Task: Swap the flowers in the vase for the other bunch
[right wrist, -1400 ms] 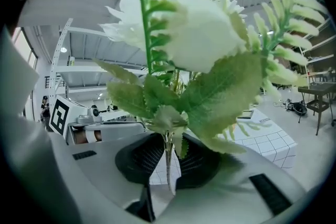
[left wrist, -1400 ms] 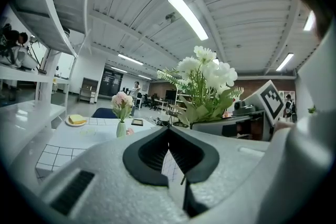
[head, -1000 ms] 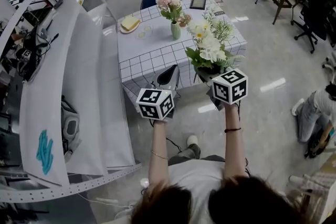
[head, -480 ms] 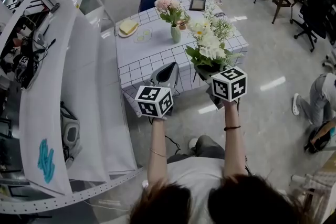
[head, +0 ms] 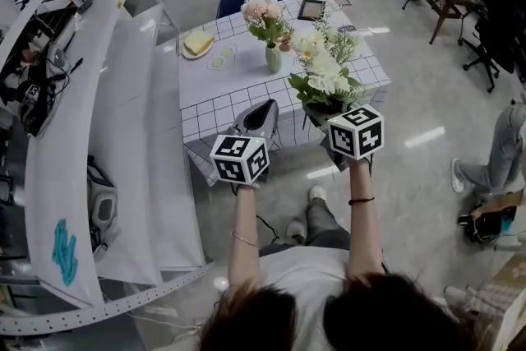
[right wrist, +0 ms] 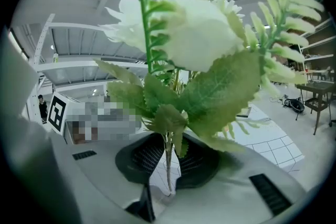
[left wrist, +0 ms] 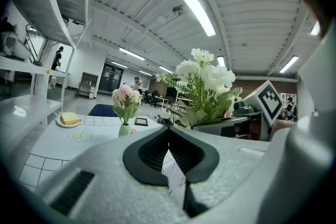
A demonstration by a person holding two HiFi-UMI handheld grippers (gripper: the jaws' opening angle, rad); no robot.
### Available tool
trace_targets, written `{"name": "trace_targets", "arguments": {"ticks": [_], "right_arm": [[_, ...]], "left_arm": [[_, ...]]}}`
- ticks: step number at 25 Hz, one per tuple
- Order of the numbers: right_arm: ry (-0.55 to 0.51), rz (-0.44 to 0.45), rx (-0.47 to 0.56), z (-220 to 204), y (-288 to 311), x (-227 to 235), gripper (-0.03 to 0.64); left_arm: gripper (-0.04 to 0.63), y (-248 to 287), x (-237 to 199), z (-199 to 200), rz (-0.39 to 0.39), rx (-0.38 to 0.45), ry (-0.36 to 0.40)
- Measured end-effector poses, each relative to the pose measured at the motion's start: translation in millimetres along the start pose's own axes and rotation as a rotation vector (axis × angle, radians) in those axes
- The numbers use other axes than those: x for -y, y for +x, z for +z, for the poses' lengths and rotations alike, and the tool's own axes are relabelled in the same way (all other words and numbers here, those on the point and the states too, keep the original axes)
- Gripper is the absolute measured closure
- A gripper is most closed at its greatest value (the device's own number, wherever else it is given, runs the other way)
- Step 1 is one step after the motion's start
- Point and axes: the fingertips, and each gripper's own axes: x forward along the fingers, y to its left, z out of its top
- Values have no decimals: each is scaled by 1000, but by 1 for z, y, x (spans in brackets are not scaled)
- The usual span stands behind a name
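Gridded table (head: pixel 238 86) ahead, nearer than a second ago: both hands have advanced on it. White bunch (head: pixel 325 74) at table's near edge, stem pinched in right gripper (right wrist: pixel 168 160). Left gripper (left wrist: pixel 168 139) closed, empty. Vase (head: pixel 274 57) mid-table holds pink flowers (head: pixel 261 10); probably removed first.

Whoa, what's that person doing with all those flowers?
A person holds a grabbing tool in each hand and stands in front of a table with a checked cloth. The right tool is clamped on the stems of a white flower bunch, which it carries upright. The left tool is shut and holds nothing. On the table, a green vase has pink flowers in it, so the swap has not happened yet.
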Motion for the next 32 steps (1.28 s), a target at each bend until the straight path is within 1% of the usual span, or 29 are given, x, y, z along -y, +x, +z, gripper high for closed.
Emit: {"name": "trace_targets", "arguments": {"ticks": [13, 18, 23, 27, 32], "right_arm": [[-4, 43, -47, 22, 44, 79, 563], [-14, 58, -49, 37, 58, 107, 564], [-19, 77, -61, 45, 77, 126, 563], [-17, 90, -72, 47, 90, 141, 563], [-18, 109, -79, 50, 102, 153, 563]], "left_arm": [[584, 77, -34, 9, 64, 0, -44], [583, 102, -46, 15, 88, 7, -55], [584, 120, -62, 20, 116, 10, -65], [584, 132, -73, 16, 143, -17, -62], [584, 140, -86, 17, 183, -12, -84]]}}
